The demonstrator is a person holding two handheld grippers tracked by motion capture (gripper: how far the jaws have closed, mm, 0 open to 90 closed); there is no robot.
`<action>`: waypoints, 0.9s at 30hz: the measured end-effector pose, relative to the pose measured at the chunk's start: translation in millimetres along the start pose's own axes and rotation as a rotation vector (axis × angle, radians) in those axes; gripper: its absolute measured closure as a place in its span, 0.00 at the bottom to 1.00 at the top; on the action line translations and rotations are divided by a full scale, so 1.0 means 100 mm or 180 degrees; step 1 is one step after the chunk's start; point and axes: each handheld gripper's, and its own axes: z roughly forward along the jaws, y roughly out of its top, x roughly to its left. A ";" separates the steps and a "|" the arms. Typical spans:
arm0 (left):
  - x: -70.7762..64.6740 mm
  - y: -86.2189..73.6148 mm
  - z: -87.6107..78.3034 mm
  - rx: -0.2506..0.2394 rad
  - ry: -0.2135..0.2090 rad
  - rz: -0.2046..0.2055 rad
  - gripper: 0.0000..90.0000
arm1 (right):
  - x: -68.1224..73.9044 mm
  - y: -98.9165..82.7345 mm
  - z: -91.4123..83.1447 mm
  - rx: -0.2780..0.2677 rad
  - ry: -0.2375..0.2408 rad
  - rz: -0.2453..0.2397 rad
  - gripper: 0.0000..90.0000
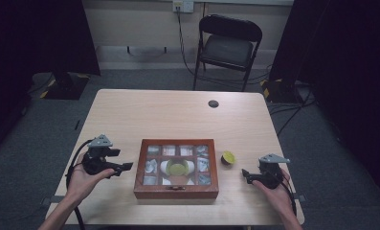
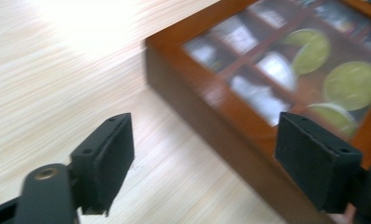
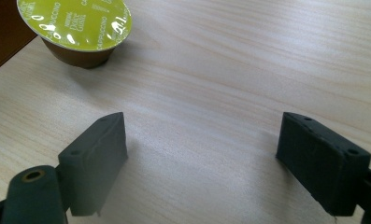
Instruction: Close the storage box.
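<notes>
The bench (image 1: pixel 130 115) carries, near the middle of its front edge, a wooden box (image 1: pixel 176 190) with a closed, glass-paned lid; its long axis runs parallel to that edge, and the small clasp faces you. Judge it rigid and fairly heavy, the panes fragile: take it by the wooden side walls or lift the lid at the clasp, never on the glass. Through the panes you see capsules and pale sachets in compartments.

Just beside the box's right end, apart from it, stands a coffee capsule (image 3: pixel 80 28), upright, green foil lid up, tapering toward its base. Expect it light, thin-walled and slick; grip across the body under the rim, gently, sparing the foil.

Your left tongs (image 2: pixel 204 158) hover by the box's left end, jaws wide apart and empty. Your right tongs (image 3: pixel 206 163) lie toward the front right corner, spread likewise, aimed at the capsule.
</notes>
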 end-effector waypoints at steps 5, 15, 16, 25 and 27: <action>0.23 -0.14 -0.02 0.0054 0.0156 -0.0214 0.19 | 0.00 0.00 0.00 0.0003 -0.0003 0.0003 0.17; 0.43 -0.37 0.08 0.0341 0.0445 -0.0323 0.19 | 0.00 0.00 0.00 0.0004 -0.0002 0.0003 0.17; 0.45 -0.40 0.09 0.0362 0.0433 -0.0345 0.19 | 0.00 0.00 0.00 0.0003 -0.0002 0.0003 0.17; 0.61 -0.54 0.14 0.0482 0.0700 -0.0432 0.19 | 0.00 0.00 0.00 0.0003 -0.0003 0.0003 0.17; 0.65 -0.55 0.15 0.0518 0.0732 -0.0480 0.19 | 0.00 0.00 0.00 0.0003 -0.0003 0.0003 0.17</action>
